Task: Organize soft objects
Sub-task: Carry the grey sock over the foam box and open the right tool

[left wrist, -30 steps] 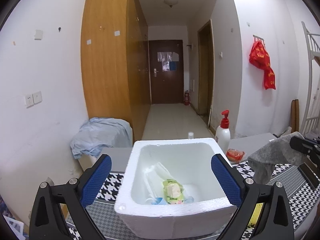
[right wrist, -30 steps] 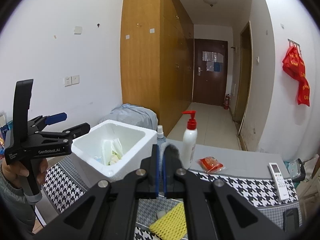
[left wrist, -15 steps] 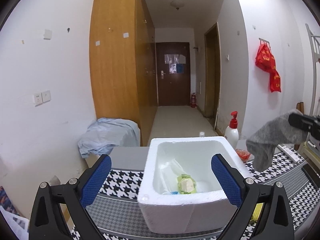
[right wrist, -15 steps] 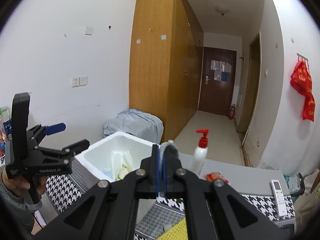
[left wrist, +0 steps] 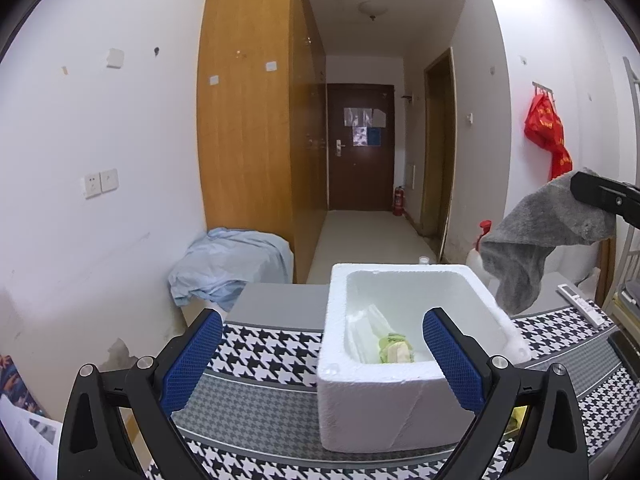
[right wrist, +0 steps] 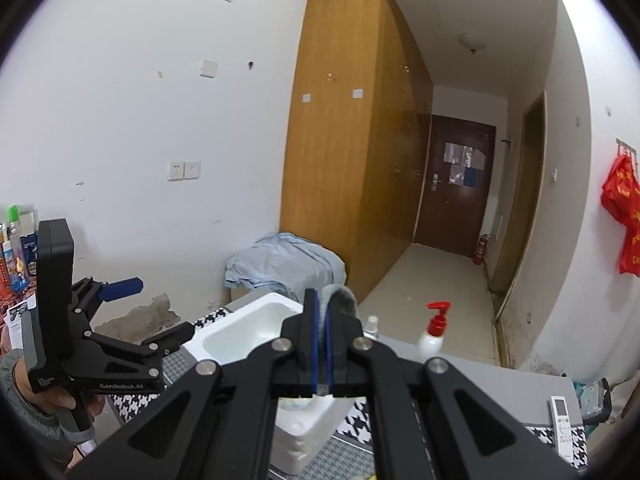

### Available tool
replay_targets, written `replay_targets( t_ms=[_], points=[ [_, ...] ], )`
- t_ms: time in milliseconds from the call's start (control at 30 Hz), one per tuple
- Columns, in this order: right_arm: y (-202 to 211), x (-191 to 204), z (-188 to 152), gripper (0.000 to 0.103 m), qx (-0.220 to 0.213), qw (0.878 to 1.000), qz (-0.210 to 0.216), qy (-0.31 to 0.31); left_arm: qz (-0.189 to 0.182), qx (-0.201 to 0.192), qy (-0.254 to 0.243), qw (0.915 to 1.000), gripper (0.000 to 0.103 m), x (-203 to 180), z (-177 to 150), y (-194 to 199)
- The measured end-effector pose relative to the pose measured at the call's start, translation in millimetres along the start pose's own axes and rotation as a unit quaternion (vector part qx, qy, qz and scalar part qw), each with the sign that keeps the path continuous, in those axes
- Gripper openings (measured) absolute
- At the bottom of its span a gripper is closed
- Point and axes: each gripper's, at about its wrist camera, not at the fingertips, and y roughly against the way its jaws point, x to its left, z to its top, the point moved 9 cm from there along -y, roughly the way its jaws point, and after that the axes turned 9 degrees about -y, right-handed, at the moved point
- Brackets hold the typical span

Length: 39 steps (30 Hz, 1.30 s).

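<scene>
A white foam box (left wrist: 404, 356) stands on the houndstooth table (left wrist: 260, 350); inside lie white folded items and a green-wrapped packet (left wrist: 394, 350). My left gripper (left wrist: 322, 364) is open and empty, its jaws wide in front of the box's left half. My right gripper (right wrist: 322, 340) is shut on a grey cloth (left wrist: 536, 236), which hangs in the air above the box's right rim. The box also shows in the right wrist view (right wrist: 240, 330), below and ahead of the shut jaws, where only the cloth's top fold (right wrist: 342, 294) shows.
A white pump bottle with a red top (right wrist: 434, 332) stands behind the box. A remote control (right wrist: 562, 420) lies at the table's right. A light blue cloth heap (left wrist: 228, 264) covers something at the wall. A yellow pad (left wrist: 518, 416) peeks out behind my left finger.
My right gripper has lifted the grey cloth higher and carried it toward the box. My left gripper has drawn back and shifted left, so the box now sits further right.
</scene>
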Motion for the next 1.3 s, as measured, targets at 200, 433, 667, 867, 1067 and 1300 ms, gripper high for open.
replay_targets(
  t_ms=[200,433,667,867,1067,1300],
  points=[
    [-13.6,12.8,-4.2,0.005,0.014,1.0,0.014,0.002,0.015,0.0,0.013,0.9998,0.101,18.6,-6.1,6.6],
    [-30.1,23.7,-10.9,0.005,0.035,0.999,0.021,0.006,0.024,-0.001,0.017,0.9996,0.101,27.1,-11.7,12.0],
    [-47.0,27.0,-21.7,0.005,0.064,0.998,0.026,0.002,0.028,0.002,0.019,0.9994,0.101,34.2,-16.3,12.8],
    [-60.0,26.1,-27.7,0.005,0.088,0.996,0.032,-0.009,0.031,0.001,0.025,0.9992,0.101,37.2,-16.4,15.2],
    [-74.6,30.0,-37.7,0.005,0.116,0.993,0.036,-0.01,0.035,0.001,0.026,0.9991,0.101,40.5,-17.3,14.0],
    [-93.7,26.4,-50.0,0.005,0.153,0.987,0.04,-0.022,0.031,0.0,0.029,0.9991,0.101,41.7,-19.4,15.0]
  ],
)
